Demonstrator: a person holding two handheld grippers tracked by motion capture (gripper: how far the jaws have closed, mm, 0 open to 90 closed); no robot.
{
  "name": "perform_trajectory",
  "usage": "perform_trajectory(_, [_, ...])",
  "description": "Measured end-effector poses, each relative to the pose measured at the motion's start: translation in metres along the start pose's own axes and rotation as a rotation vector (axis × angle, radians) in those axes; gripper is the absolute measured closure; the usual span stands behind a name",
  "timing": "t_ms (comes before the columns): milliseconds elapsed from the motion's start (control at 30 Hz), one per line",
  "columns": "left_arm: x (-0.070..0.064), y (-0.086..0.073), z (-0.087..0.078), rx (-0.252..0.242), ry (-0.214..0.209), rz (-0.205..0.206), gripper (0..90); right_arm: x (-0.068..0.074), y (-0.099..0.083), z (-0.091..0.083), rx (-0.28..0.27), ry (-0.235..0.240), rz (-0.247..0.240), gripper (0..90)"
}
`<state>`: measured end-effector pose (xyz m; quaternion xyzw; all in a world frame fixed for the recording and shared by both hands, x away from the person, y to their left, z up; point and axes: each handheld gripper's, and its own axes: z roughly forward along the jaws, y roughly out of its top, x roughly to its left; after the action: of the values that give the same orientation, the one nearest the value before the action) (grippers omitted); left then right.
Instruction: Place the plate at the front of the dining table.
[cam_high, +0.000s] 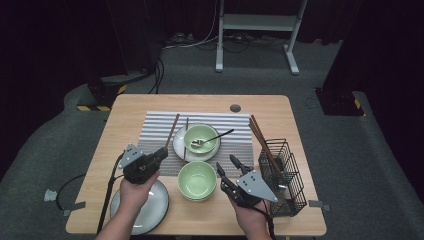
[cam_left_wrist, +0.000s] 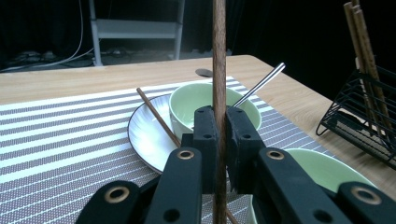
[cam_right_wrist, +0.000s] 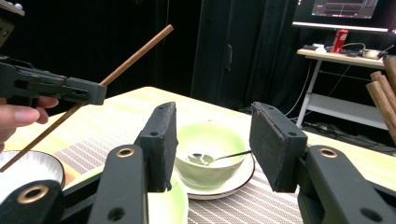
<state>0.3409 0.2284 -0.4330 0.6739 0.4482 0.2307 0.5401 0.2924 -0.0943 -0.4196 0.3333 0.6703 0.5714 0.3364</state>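
Two green bowls stood on the wooden tabletop (cam_high: 130, 107). The far bowl (cam_high: 201, 138) sat on a white plate (cam_high: 179, 145) and held one metal spoon (cam_high: 215, 137), its handle sticking out over the rim. The near bowl (cam_high: 197, 180) sat in front of it, at the edge of a striped woven placemat (cam_high: 160, 125), and looked empty. A second plate (cam_high: 150, 212), grey-white with a dark rim, lay at the near left corner under the left hand (cam_high: 134, 192).

The left claw (cam_high: 162, 153) was clamped on one slim brown wooden chopstick (cam_left_wrist: 219, 56); in the left gripper view the stick ran straight up between the two pressed-together black pads. In the right gripper view the same chopstick slanted through the air above the mat, to the left of the bowls. Another single chopstick (cam_high: 186, 137) rested across the left edge of the white plate, beside the far bowl.

A black wire basket (cam_high: 287, 175) stood at the right edge of the tabletop, with a bundle of several brown chopsticks (cam_high: 261, 137) leaning out of it toward the back; their exact number could not be told.

The right claw (cam_high: 227, 165) stood apart and held nothing, hovering just right of the near bowl. In the right gripper view its two flat dark pads (cam_right_wrist: 161, 144) framed the far bowl and spoon.
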Motion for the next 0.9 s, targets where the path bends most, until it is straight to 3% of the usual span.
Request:
perform_trajectory(367, [0.007, 0.008, 0.01, 0.026, 0.032, -0.002, 83.4, 0.007, -0.003, 0.003, 0.02, 0.026, -0.018, 49.4])
perform_trajectory(467, [0.007, 0.008, 0.016, 0.035, 0.034, 0.012, 83.5, 0.01, -0.003, 0.003, 0.017, 0.03, -0.024, 48.7])
perform_trajectory(900, [0.014, 0.014, 0.044, 0.088, 0.06, 0.001, 83.5, 0.012, -0.005, 0.004, 0.027, 0.019, -0.035, 48.2])
